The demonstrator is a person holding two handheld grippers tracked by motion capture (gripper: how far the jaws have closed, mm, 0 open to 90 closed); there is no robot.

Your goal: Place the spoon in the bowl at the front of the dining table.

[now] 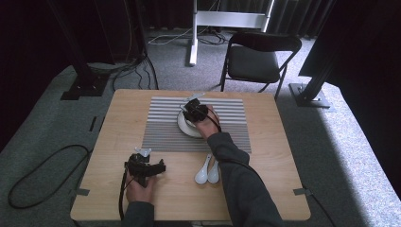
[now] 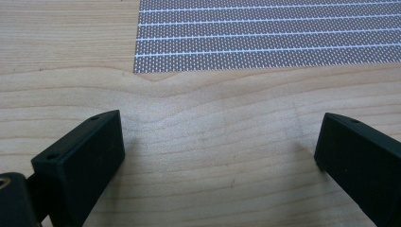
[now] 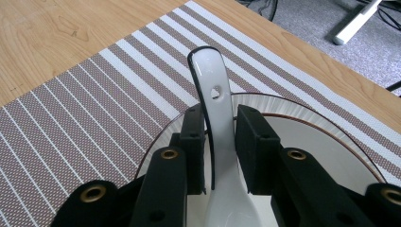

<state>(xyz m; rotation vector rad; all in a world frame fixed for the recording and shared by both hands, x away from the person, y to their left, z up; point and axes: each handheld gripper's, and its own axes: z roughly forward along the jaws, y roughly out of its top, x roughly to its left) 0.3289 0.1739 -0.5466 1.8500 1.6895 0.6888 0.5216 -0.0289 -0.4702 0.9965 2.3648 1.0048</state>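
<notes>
A white ceramic spoon stands with its handle rising between the jaws of my right gripper, its scoop down in a white bowl with a thin brown rim line. The jaws sit close on both sides of the handle with thin gaps showing, so they are open. In the high view the right gripper hovers over the bowl on the striped placemat. My left gripper rests low over bare wood near the table's front left. Its jaws stand wide open around nothing.
Two more white spoons lie side by side on the wood in front of the placemat. The mat's near edge lies just ahead of the left gripper. A black folding chair stands beyond the table's far edge.
</notes>
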